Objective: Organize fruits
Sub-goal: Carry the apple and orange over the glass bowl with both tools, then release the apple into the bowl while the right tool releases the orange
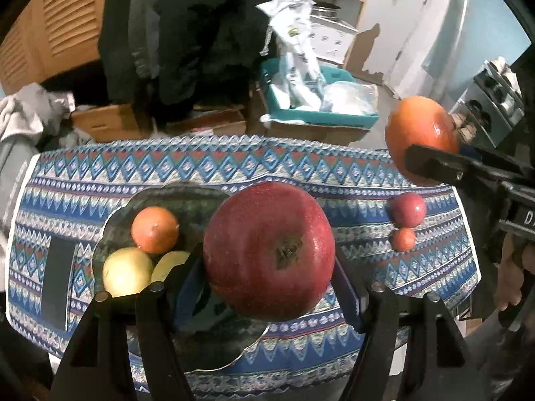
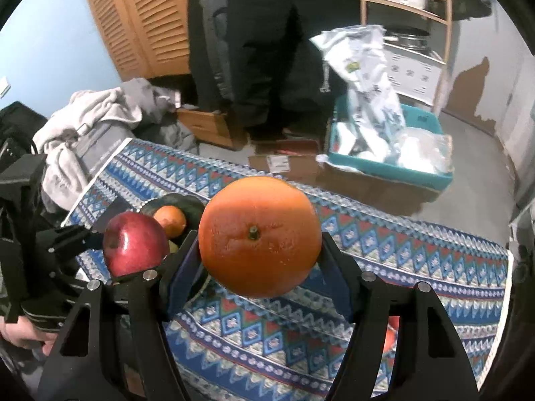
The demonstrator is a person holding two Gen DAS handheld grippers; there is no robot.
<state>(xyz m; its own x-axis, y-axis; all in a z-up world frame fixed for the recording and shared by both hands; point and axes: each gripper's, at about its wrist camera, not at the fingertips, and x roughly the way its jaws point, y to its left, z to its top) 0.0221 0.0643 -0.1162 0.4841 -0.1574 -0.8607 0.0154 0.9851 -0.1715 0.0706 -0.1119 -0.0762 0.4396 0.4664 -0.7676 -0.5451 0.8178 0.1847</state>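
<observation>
A large red apple (image 1: 269, 250) is clamped between the jaws of the left gripper (image 1: 269, 267), held above the dark bowl (image 1: 187, 197) at the tabletop's left end, presumably for deposit beside the orange and yellow fruits there. An orange (image 2: 259, 235) is clamped in the right gripper (image 2: 259, 260), raised over the patterned cloth (image 2: 418, 250). Two small fruits (image 1: 406, 220) lie near the right edge. No legible labels; lettering on the right gripper is cut off.

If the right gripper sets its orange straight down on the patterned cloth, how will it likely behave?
The orange is round, with no flat side, so it will probably roll once the right gripper opens. Its dimpled peel probably grips the pads well. The cloth may slow a roll slightly.
</observation>
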